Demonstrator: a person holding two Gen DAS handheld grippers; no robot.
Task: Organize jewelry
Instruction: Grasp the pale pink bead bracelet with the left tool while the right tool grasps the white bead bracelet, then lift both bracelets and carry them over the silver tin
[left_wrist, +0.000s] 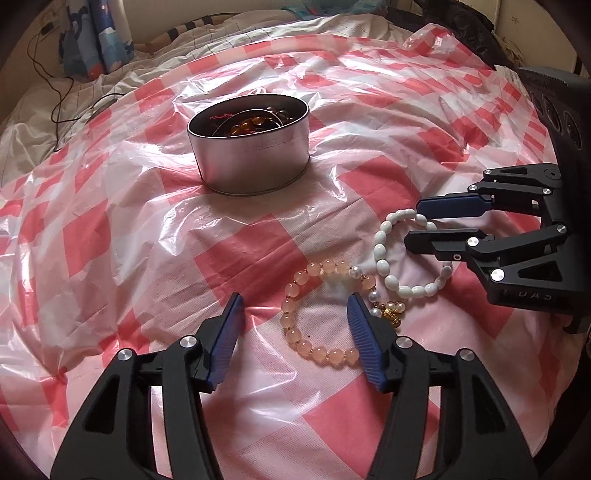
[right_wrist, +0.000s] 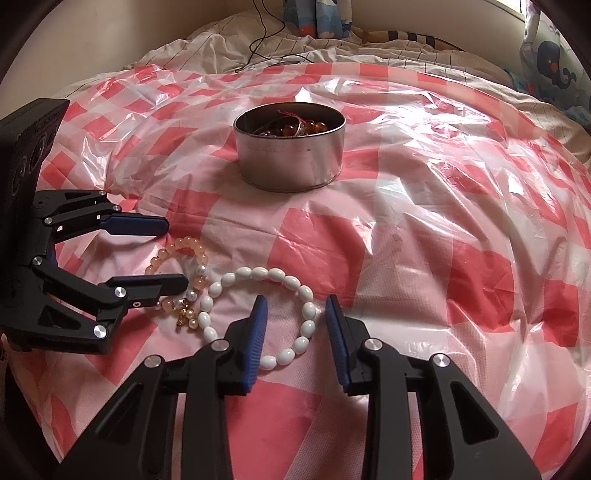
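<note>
Bracelets: two – one pink bracelet (left_wrist: 325, 314), one white bracelet (right_wrist: 258, 317); one tin (left_wrist: 248, 142). Left gripper (left_wrist: 295, 321) and right gripper (right_wrist: 295, 325) both parted, gripping nothing – red-checked plastic sheet (left_wrist: 147, 240) over bed.

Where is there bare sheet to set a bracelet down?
Free: the checked sheet right of the white bracelet, and the stretch between both bracelets and the tin. Crowded: the near corner, where the pink bracelet touches the white one, with the left gripper and right gripper over them.

Red-and-white checked plastic sheet (left_wrist: 258, 243); silver round metal tin (left_wrist: 251, 147); peach round-bead bracelet (left_wrist: 295, 332); white oval-bead bracelet (right_wrist: 306, 325).
</note>
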